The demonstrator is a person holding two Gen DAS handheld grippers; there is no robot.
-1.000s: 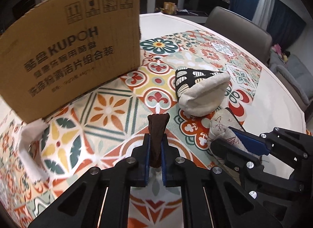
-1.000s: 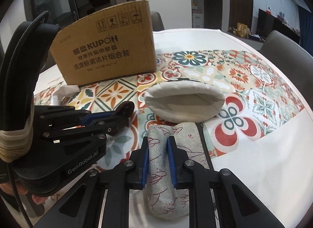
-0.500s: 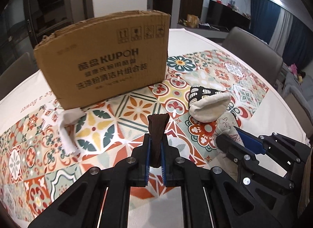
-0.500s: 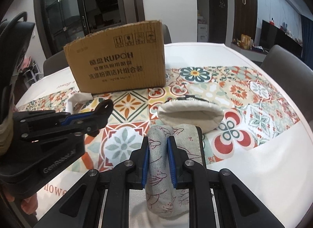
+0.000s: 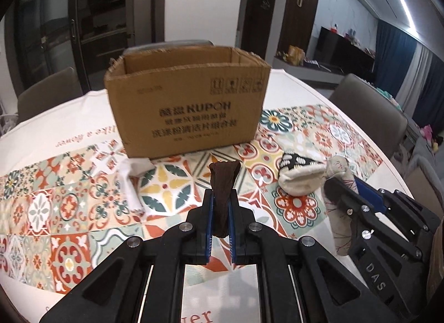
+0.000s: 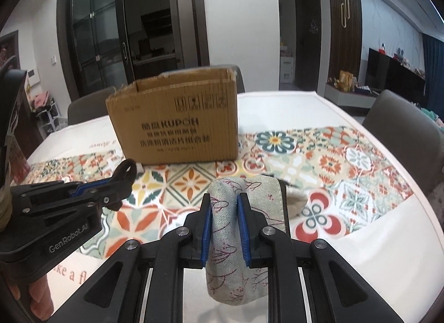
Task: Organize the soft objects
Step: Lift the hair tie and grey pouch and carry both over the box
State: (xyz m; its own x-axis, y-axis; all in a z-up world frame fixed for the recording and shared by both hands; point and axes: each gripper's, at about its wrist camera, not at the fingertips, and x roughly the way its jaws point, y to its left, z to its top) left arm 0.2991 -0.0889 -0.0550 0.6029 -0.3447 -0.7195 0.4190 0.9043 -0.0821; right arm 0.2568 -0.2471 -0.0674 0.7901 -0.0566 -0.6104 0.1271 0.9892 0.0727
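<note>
At the bottom centre of the left wrist view, the left hand-held gripper (image 5: 220, 217) pinches a dark brown cloth (image 5: 223, 184), whose lower end is hidden between the blue pads. At the bottom centre of the right wrist view, the right hand-held gripper (image 6: 224, 217) clamps a grey printed pouch (image 6: 230, 239); it blocks most of the cream slipper (image 5: 301, 181) behind it. A white cloth (image 5: 130, 181) lies crumpled mid-left on the patterned tabletop (image 5: 69, 206). Farthest, upper centre, stands the open cardboard box (image 5: 188, 112); its inside is out of sight and its print blurred.
</note>
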